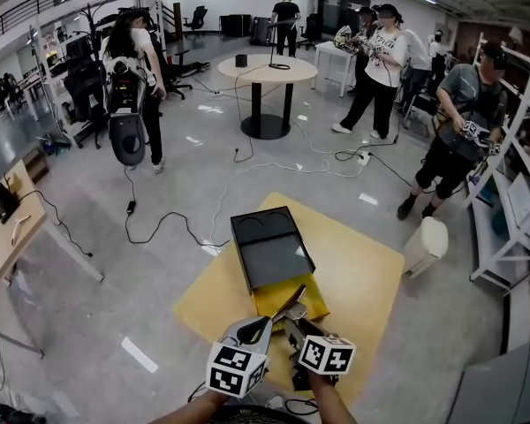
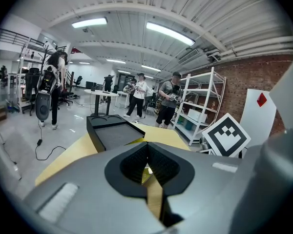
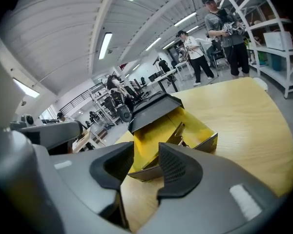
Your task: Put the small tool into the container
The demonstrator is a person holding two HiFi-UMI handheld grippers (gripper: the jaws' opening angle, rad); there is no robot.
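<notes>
Hovering at the near edge of the gold-lined box point(image 3: 149, 130), the right gripper point(image 3: 144, 156) held its jaws parted around nothing. The small metal tool point(image 3: 184, 133) lay just ahead inside the box, its long axis pointing away. The left gripper point(image 2: 147, 161) — farther off — had its jaws pressed together, seemingly empty.

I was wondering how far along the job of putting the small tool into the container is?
Done: the small tool lies inside the yellow-lined container. In hand: nothing; the right gripper is open and empty, the left gripper shut on nothing. Left: only pulling back, perhaps closing the open black lid.
</notes>
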